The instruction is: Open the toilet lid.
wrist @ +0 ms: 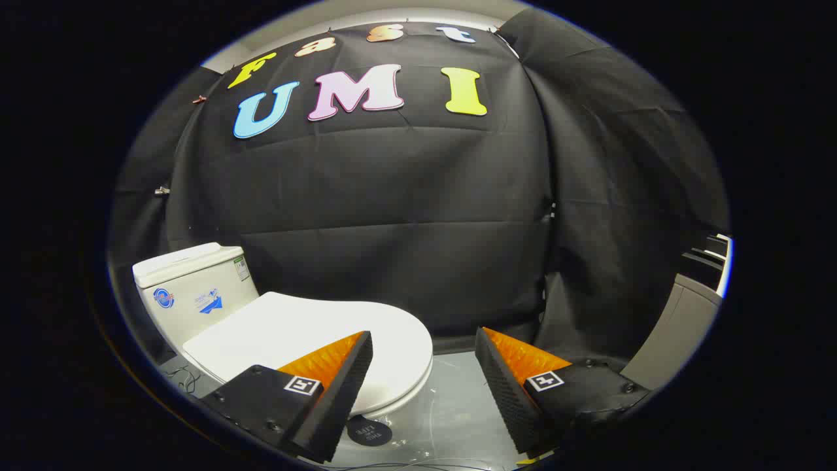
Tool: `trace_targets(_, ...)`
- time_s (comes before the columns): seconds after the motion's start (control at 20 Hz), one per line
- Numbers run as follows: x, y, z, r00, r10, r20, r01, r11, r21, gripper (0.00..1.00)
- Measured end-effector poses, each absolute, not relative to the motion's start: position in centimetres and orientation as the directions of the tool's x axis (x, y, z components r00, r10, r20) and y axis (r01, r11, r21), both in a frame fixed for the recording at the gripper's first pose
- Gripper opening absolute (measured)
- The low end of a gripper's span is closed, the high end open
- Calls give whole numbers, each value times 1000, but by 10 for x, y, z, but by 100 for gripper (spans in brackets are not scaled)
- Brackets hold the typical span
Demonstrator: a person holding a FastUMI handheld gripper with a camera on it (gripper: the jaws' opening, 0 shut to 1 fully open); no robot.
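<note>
We note toilet lid (307, 337) down, lower left of frame, gripper (424, 345) spread wide, holding nothing, left finger (340, 373) over lid's front.

Gripper (424, 343) fingers spread wide (nothing between), tips pointing forward.

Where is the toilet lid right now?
In the gripper view, the closed white toilet lid lies flat ahead of the open gripper, behind its left finger, in front of the tank.

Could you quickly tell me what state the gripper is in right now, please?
Gripper: open, holding nothing; the closed toilet lid lies just ahead, under its left finger.
</note>
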State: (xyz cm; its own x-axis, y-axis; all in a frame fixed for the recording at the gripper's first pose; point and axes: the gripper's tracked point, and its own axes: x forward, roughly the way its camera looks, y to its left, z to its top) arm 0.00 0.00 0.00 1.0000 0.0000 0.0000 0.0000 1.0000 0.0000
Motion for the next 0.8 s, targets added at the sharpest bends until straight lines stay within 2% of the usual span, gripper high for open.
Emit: trace_targets(0.8,0,0,0,1000,-1,-1,1,1000,-4,98)
